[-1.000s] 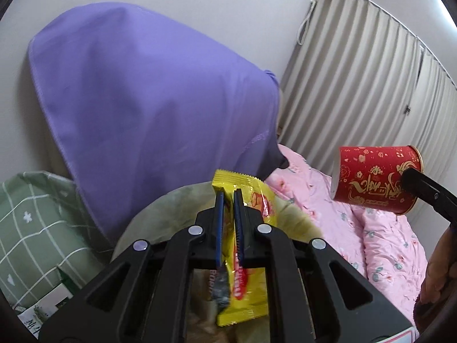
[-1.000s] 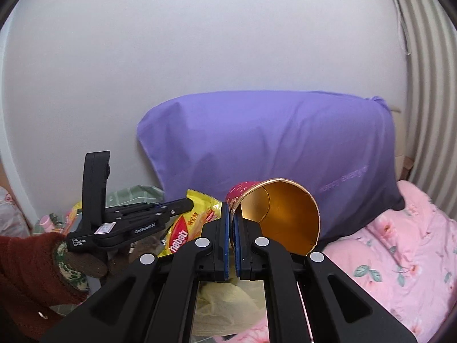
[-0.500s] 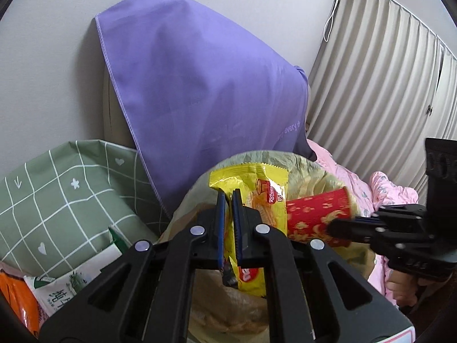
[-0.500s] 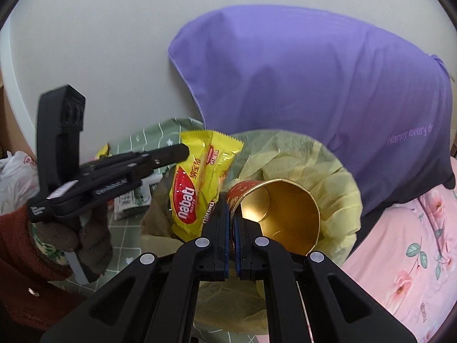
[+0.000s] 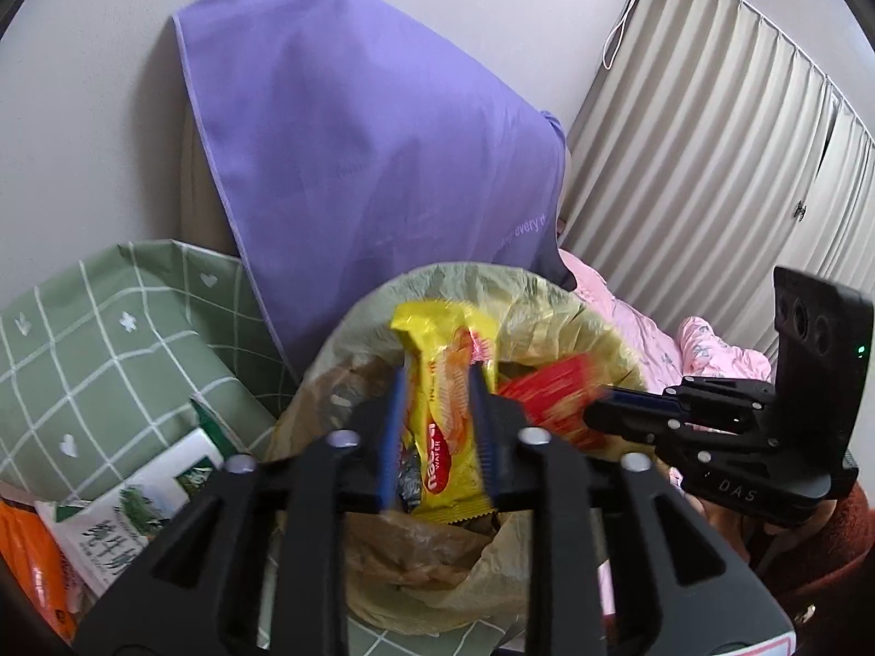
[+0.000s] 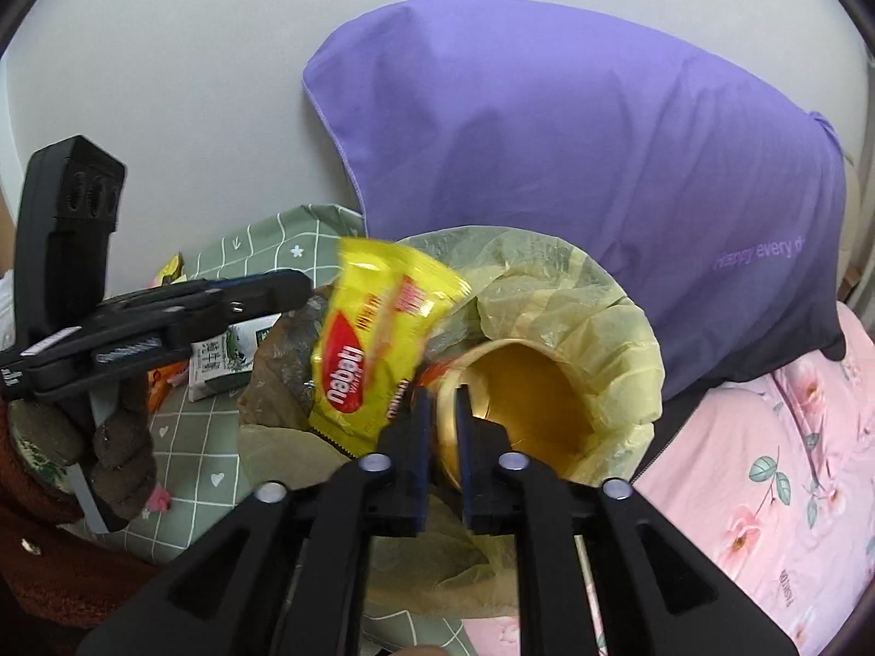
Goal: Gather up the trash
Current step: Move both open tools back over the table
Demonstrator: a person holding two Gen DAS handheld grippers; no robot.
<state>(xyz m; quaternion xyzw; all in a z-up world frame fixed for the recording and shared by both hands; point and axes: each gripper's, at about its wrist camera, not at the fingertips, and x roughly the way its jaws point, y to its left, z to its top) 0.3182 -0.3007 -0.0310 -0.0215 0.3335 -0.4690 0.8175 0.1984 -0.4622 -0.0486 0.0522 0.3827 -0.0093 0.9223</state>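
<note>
A bin lined with a yellow-green bag [image 5: 552, 306] [image 6: 607, 306] stands in front of me. My left gripper [image 5: 435, 382] is open above its mouth, and the yellow Nabati wafer wrapper [image 5: 445, 410] [image 6: 372, 350] hangs loose between its fingers, blurred. My right gripper [image 6: 443, 399] has parted its fingers around the rim of the red paper cup with a gold inside [image 6: 525, 410] [image 5: 552, 388], which lies sideways over the bin mouth, also blurred.
A purple pillow [image 5: 372, 153] leans on the wall behind the bin. A green checked cloth [image 5: 98, 339] with snack packets [image 5: 126, 514] lies at the left. A pink floral blanket [image 6: 793, 464] lies at the right, beige curtains [image 5: 711, 153] behind it.
Both grippers came down over the bin mouth and opened. The wrapper and the cup have gone from a firm pinch to loose and blurred between the fingers.
</note>
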